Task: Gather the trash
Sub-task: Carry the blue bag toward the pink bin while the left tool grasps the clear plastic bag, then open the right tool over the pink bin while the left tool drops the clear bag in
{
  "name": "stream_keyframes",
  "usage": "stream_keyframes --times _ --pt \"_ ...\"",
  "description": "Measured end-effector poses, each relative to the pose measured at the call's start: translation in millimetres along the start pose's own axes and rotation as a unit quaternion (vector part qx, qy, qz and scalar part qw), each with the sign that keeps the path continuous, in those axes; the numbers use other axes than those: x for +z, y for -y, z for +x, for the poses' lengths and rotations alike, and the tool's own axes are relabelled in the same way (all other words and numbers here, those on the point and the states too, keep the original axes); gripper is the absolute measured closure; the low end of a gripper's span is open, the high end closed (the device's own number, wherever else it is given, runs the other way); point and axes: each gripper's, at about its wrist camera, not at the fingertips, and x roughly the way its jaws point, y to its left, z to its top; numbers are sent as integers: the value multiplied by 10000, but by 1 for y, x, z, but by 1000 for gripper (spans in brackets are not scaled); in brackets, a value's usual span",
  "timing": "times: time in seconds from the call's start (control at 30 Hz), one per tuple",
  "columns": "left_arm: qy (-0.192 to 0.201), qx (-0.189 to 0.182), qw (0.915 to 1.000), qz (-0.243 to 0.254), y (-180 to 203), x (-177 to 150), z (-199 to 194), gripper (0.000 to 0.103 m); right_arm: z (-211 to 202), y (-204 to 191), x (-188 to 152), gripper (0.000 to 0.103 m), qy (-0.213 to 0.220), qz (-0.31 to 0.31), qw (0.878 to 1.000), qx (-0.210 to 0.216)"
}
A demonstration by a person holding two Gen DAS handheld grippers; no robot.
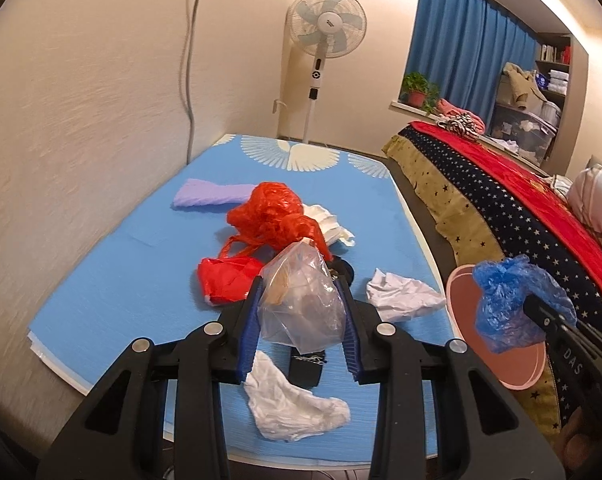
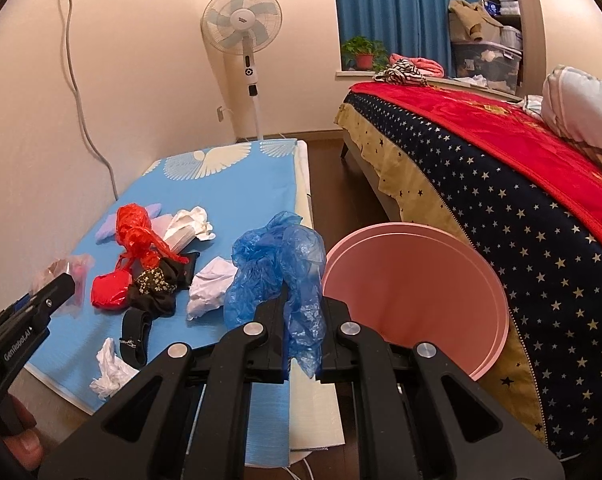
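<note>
Only rt view shows pink bin (image 2: 413, 300) mouth; left claw (image 1: 301, 312) pinches clear bag (image 1: 301, 300), rt claw (image 2: 303, 332) blue bag (image 2: 277, 268).

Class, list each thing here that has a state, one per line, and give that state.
Left gripper: shut on clear plastic bag.
Right gripper: shut on blue plastic bag.
Pink bin: open, tilted.
Red plastic bag: crumpled, on the mat.
Fan: upright.
</note>
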Motion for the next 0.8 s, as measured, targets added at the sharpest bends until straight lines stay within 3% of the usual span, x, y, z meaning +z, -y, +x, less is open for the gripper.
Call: stream_keyframes --times 0.33,0.8 --pt "46 -335 9990 289 29 -1 16 69 5 16 5 95 67 27 9995 -318" --pt "147 -1229 9887 842 108 3 44 69 5 72 22 95 244 357 9907 -1294"
